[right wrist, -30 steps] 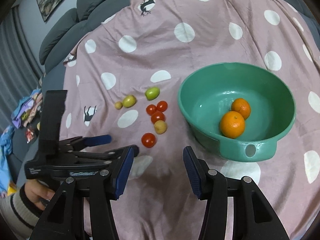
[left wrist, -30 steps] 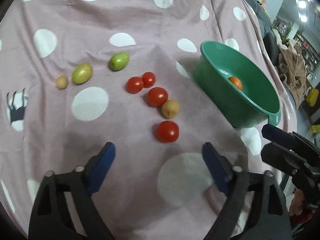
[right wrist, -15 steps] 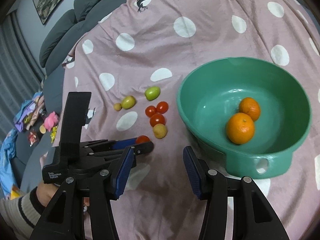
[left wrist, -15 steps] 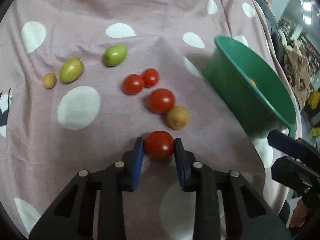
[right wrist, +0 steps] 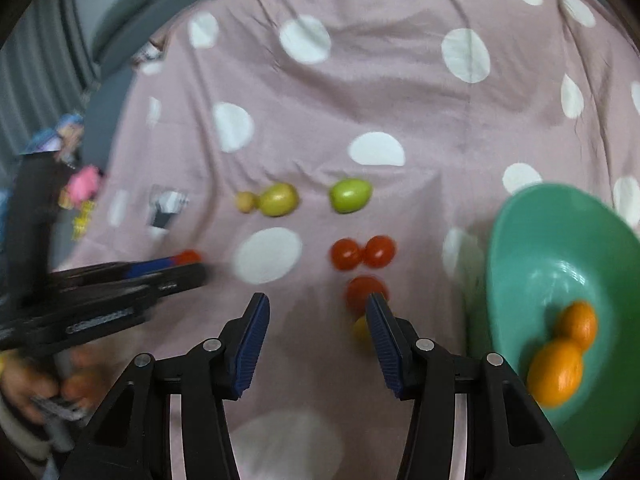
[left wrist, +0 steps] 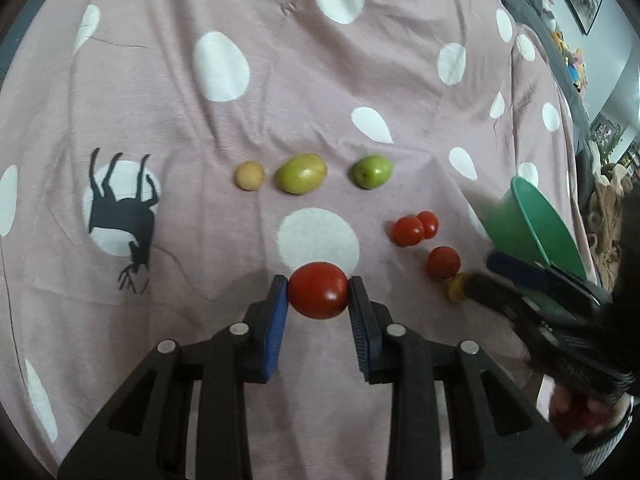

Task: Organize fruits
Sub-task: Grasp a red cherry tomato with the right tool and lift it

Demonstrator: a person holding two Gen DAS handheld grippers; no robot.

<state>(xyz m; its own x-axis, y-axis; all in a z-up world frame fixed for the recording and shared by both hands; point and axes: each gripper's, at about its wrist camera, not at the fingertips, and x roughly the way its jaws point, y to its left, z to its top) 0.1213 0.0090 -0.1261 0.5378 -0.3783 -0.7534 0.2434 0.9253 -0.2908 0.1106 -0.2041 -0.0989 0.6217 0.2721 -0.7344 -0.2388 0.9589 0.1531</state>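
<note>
A mauve cloth with white polka dots and black deer prints covers the whole surface, with grey upholstery along its far edge. The green plastic bowl sits at the right and holds two round oranges. The left gripper has its blue pads clamped on a large red tomato, which shows just over the cloth. The right gripper stands partly open with nothing between its jaws. On the cloth lie two green oval fruits, three smaller red tomatoes, a small tan round fruit and a small yellow fruit half hidden beside the right gripper's pad.
</note>
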